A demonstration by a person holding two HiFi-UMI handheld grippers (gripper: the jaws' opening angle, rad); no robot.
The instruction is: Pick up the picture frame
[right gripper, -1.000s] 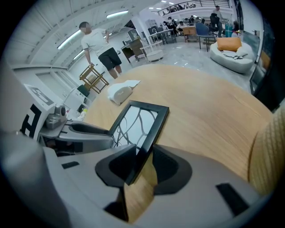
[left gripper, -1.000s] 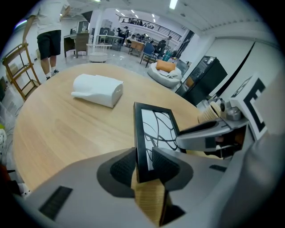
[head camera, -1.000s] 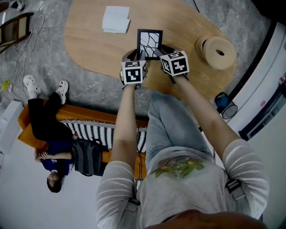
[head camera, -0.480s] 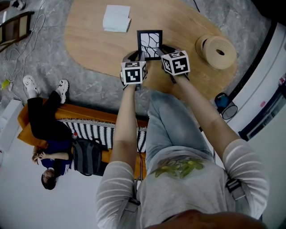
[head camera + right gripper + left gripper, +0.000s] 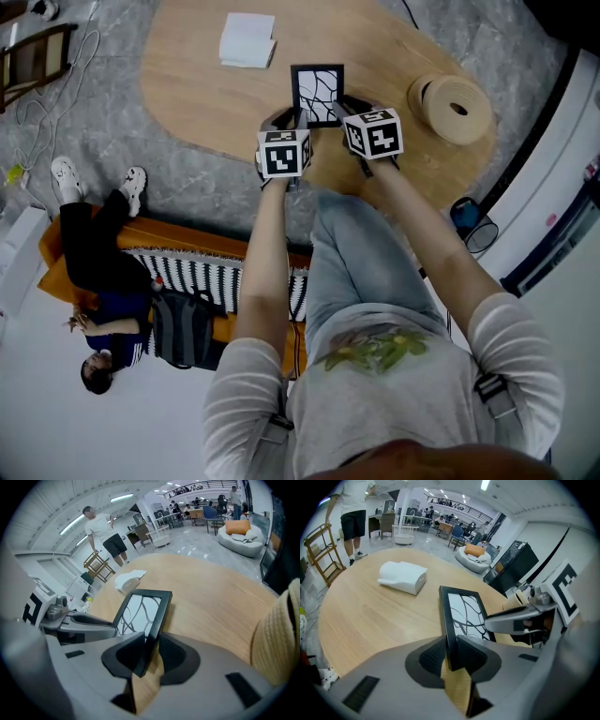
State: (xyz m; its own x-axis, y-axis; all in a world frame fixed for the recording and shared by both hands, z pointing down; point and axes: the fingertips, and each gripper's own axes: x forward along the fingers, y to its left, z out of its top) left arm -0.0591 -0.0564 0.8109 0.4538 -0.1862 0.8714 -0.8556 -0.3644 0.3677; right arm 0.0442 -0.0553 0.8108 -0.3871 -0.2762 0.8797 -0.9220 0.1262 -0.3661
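Note:
A black picture frame [image 5: 317,94] with a white branching-line print stands upright on the oval wooden table [image 5: 197,98]. My left gripper [image 5: 298,118] holds its left edge. In the left gripper view the pads [image 5: 429,656] press both sides of the frame [image 5: 464,616], so that gripper [image 5: 452,657] is shut on it. My right gripper [image 5: 339,106] is at the frame's right edge. In the right gripper view the frame [image 5: 140,613] leans between the jaws of this gripper [image 5: 149,651], which are closing and touch it on both sides.
A white folded packet [image 5: 247,40] lies at the table's far side. A round woven basket [image 5: 455,109] sits at the table's right end, close to my right gripper. A person [image 5: 98,309] lies on an orange bench [image 5: 159,239] below the table's near edge.
The frame and both grippers stay almost where they were. The person on the bench has shifted a little.

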